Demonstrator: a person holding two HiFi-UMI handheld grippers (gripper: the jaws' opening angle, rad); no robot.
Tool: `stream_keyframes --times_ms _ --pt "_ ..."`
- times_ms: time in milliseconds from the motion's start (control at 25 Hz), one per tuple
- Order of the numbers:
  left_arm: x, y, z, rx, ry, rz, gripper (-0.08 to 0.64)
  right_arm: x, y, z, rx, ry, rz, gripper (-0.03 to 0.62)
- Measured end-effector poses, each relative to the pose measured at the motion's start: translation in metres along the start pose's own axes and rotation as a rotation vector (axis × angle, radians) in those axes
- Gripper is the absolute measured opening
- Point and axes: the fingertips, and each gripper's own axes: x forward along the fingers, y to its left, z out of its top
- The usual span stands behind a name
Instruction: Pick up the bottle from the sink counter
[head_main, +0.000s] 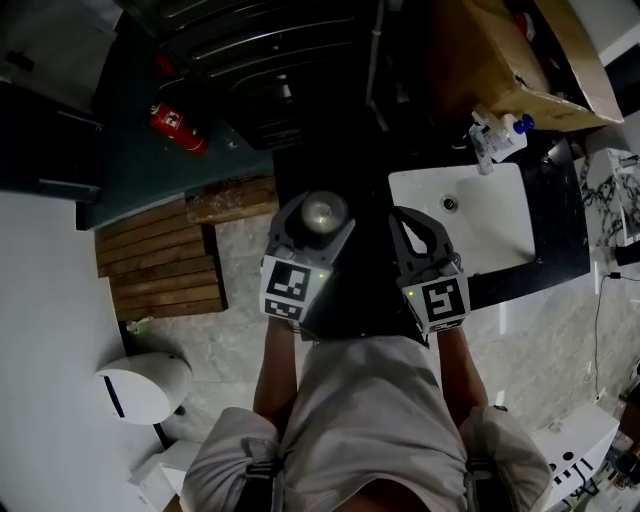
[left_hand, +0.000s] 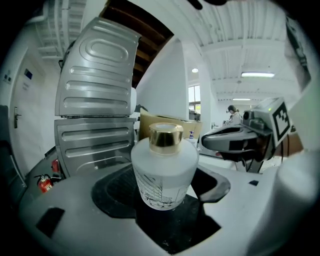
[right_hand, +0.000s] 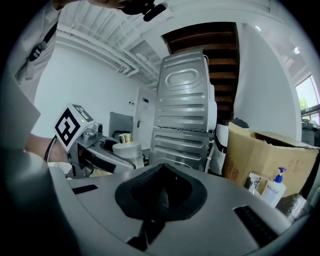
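A frosted white bottle (left_hand: 164, 167) with a gold cap stands upright between the jaws of my left gripper (left_hand: 165, 192), which is shut on it. From the head view I look down on the bottle's cap (head_main: 318, 211), held up in the left gripper (head_main: 310, 232) in front of the person's body, left of the sink. My right gripper (head_main: 418, 238) hangs beside it, shut with nothing in it; its dark pads (right_hand: 161, 192) meet in the right gripper view. That view also shows the bottle (right_hand: 125, 149) off to the left.
A white sink (head_main: 500, 185) sits in a black counter at the right, with a pump bottle (head_main: 507, 133) and a cardboard box (head_main: 520, 60) behind it. A red fire extinguisher (head_main: 178, 128), a wooden pallet (head_main: 160, 265) and a white bin (head_main: 145, 385) lie left.
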Motion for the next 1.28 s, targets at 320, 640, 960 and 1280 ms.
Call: stream_keyframes --times_ms 320,640,960,1280 --pt "-0.050 -0.007 0.046 0.017 -0.088 0.034 0.325 -0.022 0.006 0.050 -0.014 -0.096 0.007 -0.006" --pt "-0.068 -0.010 0.054 0.040 -0.100 0.045 0.325 -0.023 0.014 0.056 -0.046 -0.091 0.002 -0.006" --pt "-0.074 -0.009 0.050 0.037 -0.088 0.054 0.325 -0.023 0.021 0.060 -0.054 -0.097 0.011 -0.006" --pt "-0.073 -0.008 0.049 0.034 -0.087 0.059 0.325 -0.023 0.018 0.061 -0.056 -0.098 0.012 -0.006"
